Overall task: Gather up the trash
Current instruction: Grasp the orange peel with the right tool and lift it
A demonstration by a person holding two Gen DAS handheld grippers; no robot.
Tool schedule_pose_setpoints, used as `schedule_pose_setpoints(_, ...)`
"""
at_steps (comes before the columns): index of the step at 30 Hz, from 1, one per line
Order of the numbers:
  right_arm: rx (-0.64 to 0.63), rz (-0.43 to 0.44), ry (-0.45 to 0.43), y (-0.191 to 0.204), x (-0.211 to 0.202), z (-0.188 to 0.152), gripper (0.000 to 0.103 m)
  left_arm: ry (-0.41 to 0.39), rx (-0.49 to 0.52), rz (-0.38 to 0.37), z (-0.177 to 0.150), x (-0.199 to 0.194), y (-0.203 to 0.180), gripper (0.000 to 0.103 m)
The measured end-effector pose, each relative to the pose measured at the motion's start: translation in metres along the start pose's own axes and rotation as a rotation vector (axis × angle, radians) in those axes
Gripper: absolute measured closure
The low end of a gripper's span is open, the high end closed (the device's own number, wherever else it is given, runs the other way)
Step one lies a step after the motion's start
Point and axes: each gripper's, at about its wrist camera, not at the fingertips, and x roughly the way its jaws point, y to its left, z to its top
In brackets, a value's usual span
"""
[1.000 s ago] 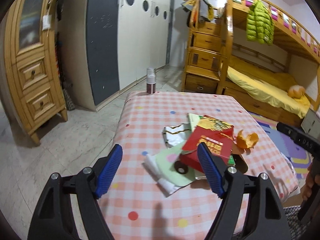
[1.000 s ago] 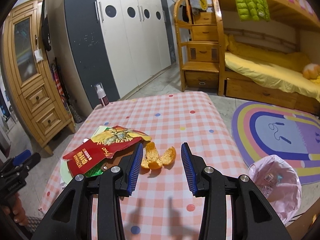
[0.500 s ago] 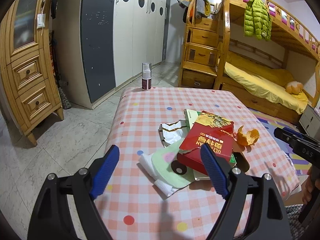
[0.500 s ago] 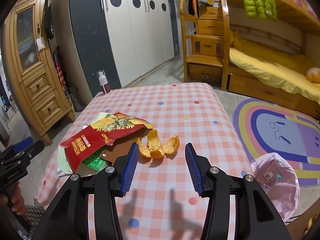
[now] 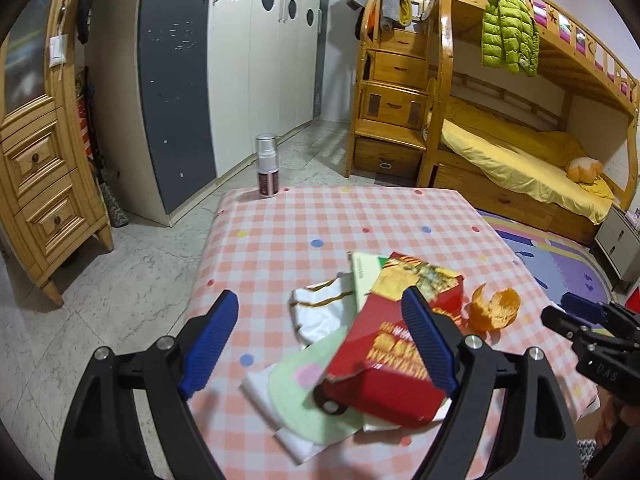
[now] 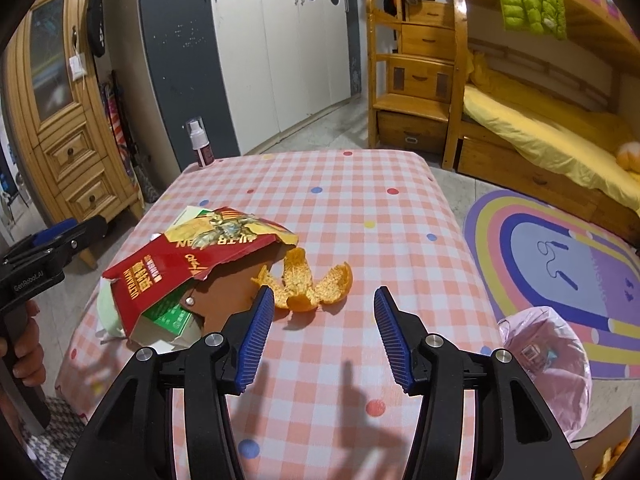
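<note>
Trash lies on the pink checked table (image 5: 320, 224): a torn red carton (image 5: 384, 356), a pale green paper disc (image 5: 296, 396), white wrapper scraps (image 5: 320, 312) and orange peel (image 5: 494, 308). My left gripper (image 5: 320, 340) is open and empty above the pile. In the right wrist view the red carton (image 6: 192, 260) lies left and the orange peel (image 6: 308, 284) lies just beyond my open, empty right gripper (image 6: 324, 332). A bin lined with a pink bag (image 6: 548, 364) stands on the floor at the right.
A small spray bottle (image 5: 267, 166) stands at the table's far left corner. A wooden cabinet (image 5: 40, 152), a wardrobe (image 5: 224, 64) and a bunk bed (image 5: 520, 152) stand around the room. A rainbow rug (image 6: 560, 256) lies right of the table.
Both grippers have pulled back and risen a little, so the table looks further off. The right gripper's jaws have opened wider. The trash has not moved.
</note>
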Motion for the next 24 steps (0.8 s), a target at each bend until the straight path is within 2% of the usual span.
schedule_pose_setpoints(5, 0.006, 0.011, 0.044, 0.001, 0.014, 0.000, 0.051, 0.004, 0.069, -0.002, 0.015, 0.015, -0.019, 0.022)
schedule_pose_setpoints(8, -0.029, 0.019, 0.084, 0.011, 0.023, -0.006, 0.048, 0.007, 0.070, 0.005, 0.023, 0.023, -0.021, 0.022)
schedule_pose_setpoints(9, -0.041, 0.019, 0.093, 0.014, 0.026, -0.007, 0.044, 0.012, 0.059, 0.002, 0.024, 0.025, -0.020, 0.022)
schedule_pose_setpoints(11, -0.065, 0.004, 0.098, 0.019, 0.032, -0.007, 0.024, 0.030, 0.026, -0.012, 0.023, 0.027, -0.015, 0.022)
schedule_pose_setpoints(14, -0.083, -0.016, 0.120, 0.022, 0.047, -0.004, 0.019, 0.060, -0.017, -0.019, 0.019, 0.030, -0.007, 0.022)
schedule_pose_setpoints(22, -0.097, -0.047, 0.150, 0.018, 0.076, 0.004, 0.018, 0.118, -0.053, -0.008, 0.016, 0.040, 0.003, 0.022)
schedule_pose_setpoints(24, -0.116, -0.035, 0.171, 0.019, 0.082, 0.002, 0.024, 0.122, -0.062, -0.014, 0.016, 0.041, 0.005, 0.022)
